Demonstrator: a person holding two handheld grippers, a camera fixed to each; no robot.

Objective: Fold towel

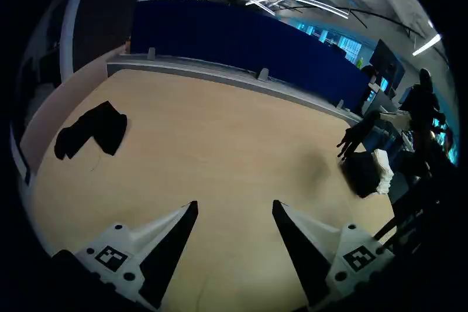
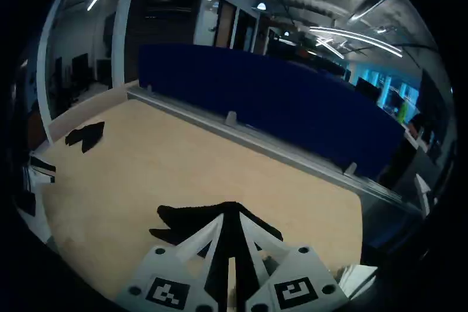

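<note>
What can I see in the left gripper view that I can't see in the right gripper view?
Left gripper view: the left hand-held gripper, open, and something white far right. Right gripper view: the right hand-held gripper close up, shut on the black towel. Both: the wooden table, a small black cloth far left, the blue divider.

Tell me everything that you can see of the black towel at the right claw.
The black towel is a dark, soft-looking cloth, matt and with no pattern that I can see. It is crumpled, not folded, and lies low on the light wooden table. Its uneven edges spread out to both sides of the right claw, whose two fingers are closed together on its middle part. Its underside is hidden.
</note>
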